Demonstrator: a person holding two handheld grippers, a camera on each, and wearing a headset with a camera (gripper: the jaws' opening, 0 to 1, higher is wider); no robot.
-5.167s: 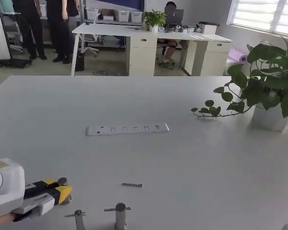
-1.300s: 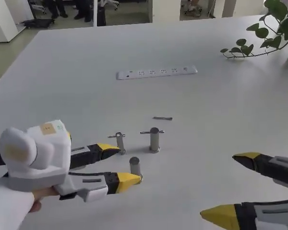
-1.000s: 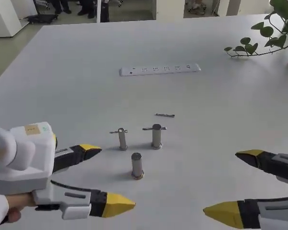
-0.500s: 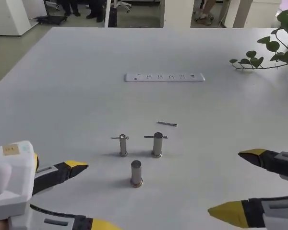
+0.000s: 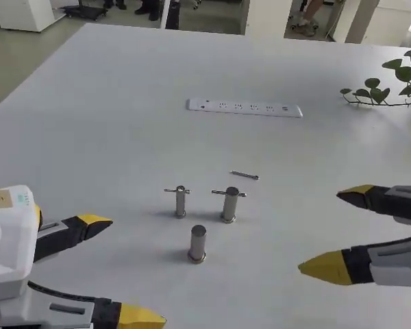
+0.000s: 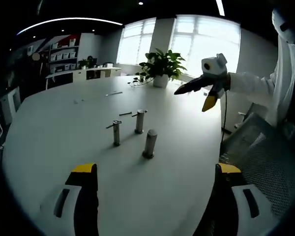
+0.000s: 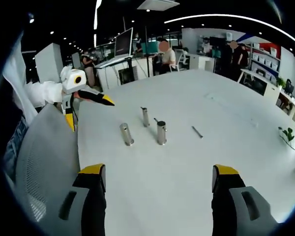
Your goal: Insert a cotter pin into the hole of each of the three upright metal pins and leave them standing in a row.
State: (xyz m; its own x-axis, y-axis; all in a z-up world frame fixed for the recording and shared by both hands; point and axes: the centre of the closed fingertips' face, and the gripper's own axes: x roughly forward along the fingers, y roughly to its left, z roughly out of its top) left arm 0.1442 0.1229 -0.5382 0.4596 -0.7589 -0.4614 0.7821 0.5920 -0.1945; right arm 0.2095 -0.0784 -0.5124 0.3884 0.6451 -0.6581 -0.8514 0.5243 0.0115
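Plain white table [image 5: 89, 123], no pattern. Front upright metal pin [image 5: 198, 243], left rear metal pin [image 5: 180, 201] and right rear metal pin [image 5: 229, 205]: uniform silver-grey. Loose thin cotter pin [image 5: 244, 176]: same silver-grey. Long flat power strip [image 5: 244, 107]: white, dark socket slots. Trailing leafy plant [image 5: 390, 86]: green. Left hand-held gripper [image 5: 128, 269] and right hand-held gripper [image 5: 323, 231]: black jaws, yellow tips, grey-white shells.

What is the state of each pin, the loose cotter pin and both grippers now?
Rear left pin: upright, cotter pin through it.
Rear right pin: upright, cotter pin through it.
Front pin: upright, no cotter pin.
Loose cotter pin: lying flat, untouched.
Left gripper: open, empty.
Right gripper: open, empty.
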